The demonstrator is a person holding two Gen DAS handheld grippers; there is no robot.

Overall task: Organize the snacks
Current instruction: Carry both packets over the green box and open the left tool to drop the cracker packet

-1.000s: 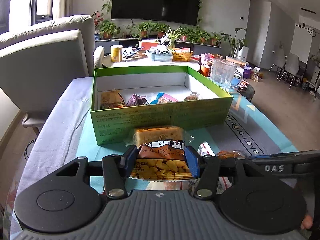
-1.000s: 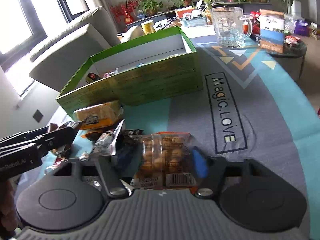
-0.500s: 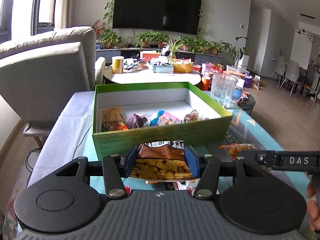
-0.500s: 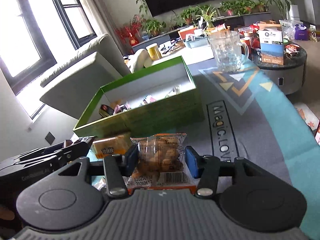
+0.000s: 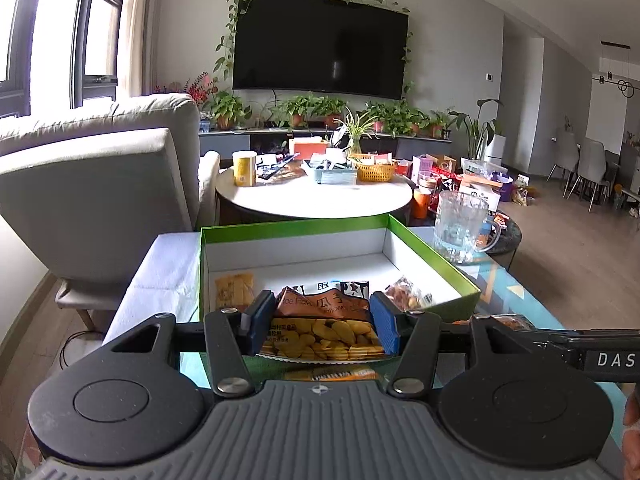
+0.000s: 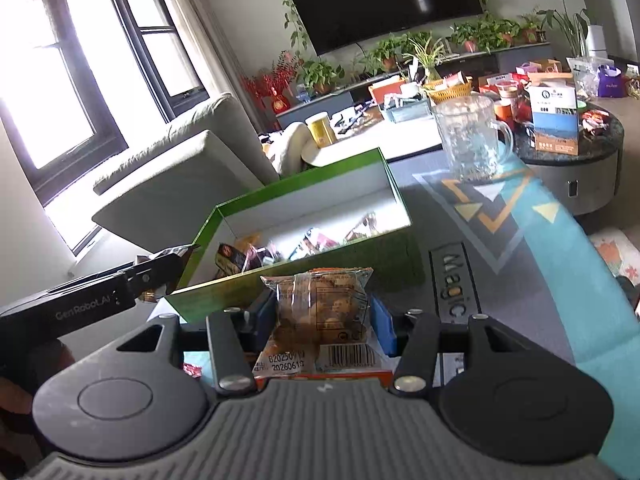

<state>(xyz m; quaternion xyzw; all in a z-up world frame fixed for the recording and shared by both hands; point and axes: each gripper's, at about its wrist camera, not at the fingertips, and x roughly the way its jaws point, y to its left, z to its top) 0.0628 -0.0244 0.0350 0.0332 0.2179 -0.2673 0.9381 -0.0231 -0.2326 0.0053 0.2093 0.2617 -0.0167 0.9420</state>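
My left gripper [image 5: 322, 326] is shut on a brown and yellow seed packet [image 5: 324, 326], held just above the near wall of the green box [image 5: 292, 227]. The box holds several snacks, among them a yellow packet [image 5: 235, 290] and a nut packet [image 5: 408, 295]. My right gripper [image 6: 320, 322] is shut on a clear packet of round biscuits [image 6: 320, 310], held up in front of the green box [image 6: 304, 276]. The left gripper shows at the left of the right wrist view [image 6: 120, 294]; the right gripper shows at the right of the left wrist view [image 5: 560, 346].
A glass mug [image 5: 460, 226] stands right of the box on the grey and teal cloth [image 6: 532, 280]. An orange snack [image 5: 332, 372] lies below the left gripper. A grey armchair [image 5: 88, 192] is on the left; a cluttered round white table [image 5: 312, 200] stands behind.
Both grippers have risen from the table with their packets and moved toward the green box. The left packet now hangs at the box's near edge.
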